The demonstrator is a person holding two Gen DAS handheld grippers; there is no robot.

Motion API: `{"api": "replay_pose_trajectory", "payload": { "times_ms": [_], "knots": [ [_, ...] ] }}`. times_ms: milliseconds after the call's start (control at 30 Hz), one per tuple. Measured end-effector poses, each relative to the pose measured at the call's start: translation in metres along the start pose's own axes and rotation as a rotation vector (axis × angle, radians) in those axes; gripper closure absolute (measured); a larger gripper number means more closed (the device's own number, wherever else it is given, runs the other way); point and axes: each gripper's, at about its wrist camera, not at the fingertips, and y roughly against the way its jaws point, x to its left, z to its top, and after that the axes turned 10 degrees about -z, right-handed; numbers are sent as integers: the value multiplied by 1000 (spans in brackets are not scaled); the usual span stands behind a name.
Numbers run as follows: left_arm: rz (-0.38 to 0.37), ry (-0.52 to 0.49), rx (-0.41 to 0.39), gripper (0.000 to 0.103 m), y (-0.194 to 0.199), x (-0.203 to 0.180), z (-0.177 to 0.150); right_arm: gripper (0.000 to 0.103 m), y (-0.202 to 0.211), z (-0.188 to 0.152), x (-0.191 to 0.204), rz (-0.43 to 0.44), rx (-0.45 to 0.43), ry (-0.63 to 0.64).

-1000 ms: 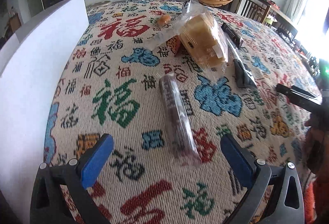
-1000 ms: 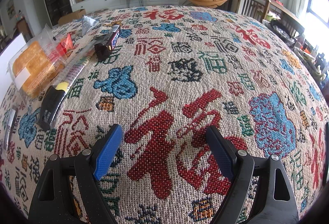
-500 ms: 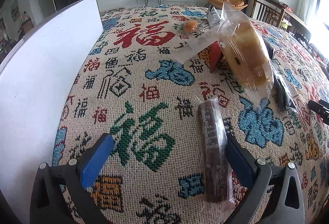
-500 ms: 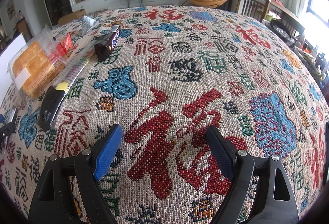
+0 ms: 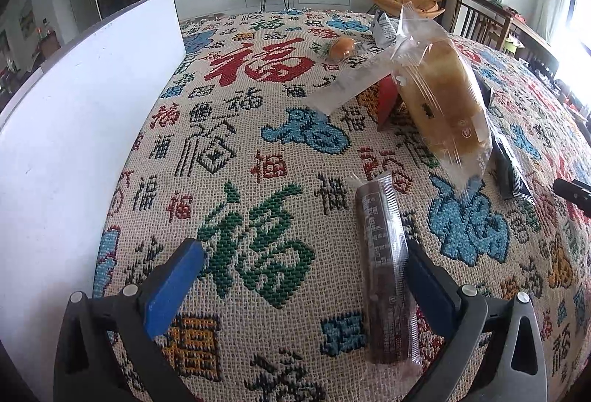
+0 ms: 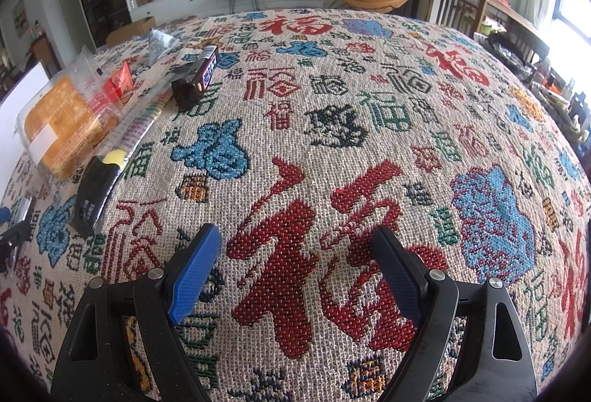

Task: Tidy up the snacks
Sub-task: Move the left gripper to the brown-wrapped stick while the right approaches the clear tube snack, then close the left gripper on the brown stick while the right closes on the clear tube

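A dark brown cookie roll point(image 5: 384, 272) in clear wrap lies on the patterned tablecloth, against the inner face of my left gripper's right finger. My left gripper point(image 5: 303, 269) is open and low over the cloth. A bagged bread loaf point(image 5: 439, 99) lies beyond it, with a red packet point(image 5: 386, 99), a small bun point(image 5: 341, 48) and a black packet point(image 5: 511, 169) around it. My right gripper point(image 6: 295, 265) is open and empty over bare cloth. In its view the bread point(image 6: 62, 121), a long candy pack point(image 6: 110, 165) and a dark chocolate bar point(image 6: 195, 77) lie to the left.
A white board point(image 5: 74, 128) stands along the left side of the table. A silver packet point(image 5: 384, 27) lies at the far side. Chairs and a TV cabinet stand beyond the table. The tablecloth point(image 6: 369, 106) covers the table's right half.
My left gripper has shifted left and forward, so the cookie roll went from the middle of the jaws to the right finger. The right gripper has not moved.
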Motion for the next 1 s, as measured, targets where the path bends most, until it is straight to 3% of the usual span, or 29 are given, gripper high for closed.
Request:
{"api": "replay_pose_trajectory", "payload": {
  "times_ms": [133, 233, 300, 400, 533, 600, 633, 667, 1000],
  "knots": [
    [0, 0, 0, 0, 0, 0, 0, 16, 23, 15, 22, 269, 18, -106],
    [0, 0, 0, 0, 0, 0, 0, 17, 34, 28, 75, 345, 25, 5],
    [0, 0, 0, 0, 0, 0, 0, 17, 25, 31, 115, 312, 79, 133],
    [-1, 1, -1, 0, 0, 0, 0, 16, 7, 27, 148, 228, 129, 219],
    [-1, 1, -1, 0, 0, 1, 0, 21, 10, 20, 163, 167, 80, 275],
    [-1, 1, -1, 0, 0, 1, 0, 36, 14, 15, 162, 145, 57, 277],
    [-1, 1, -1, 0, 0, 1, 0, 50, 17, 13, 159, 155, 42, 270],
    [-1, 1, -1, 0, 0, 1, 0, 55, 19, 12, 156, 155, 41, 265],
    [-1, 2, -1, 0, 0, 0, 0, 60, 45, -31, 94, 152, 11, 291]
  ]
}}
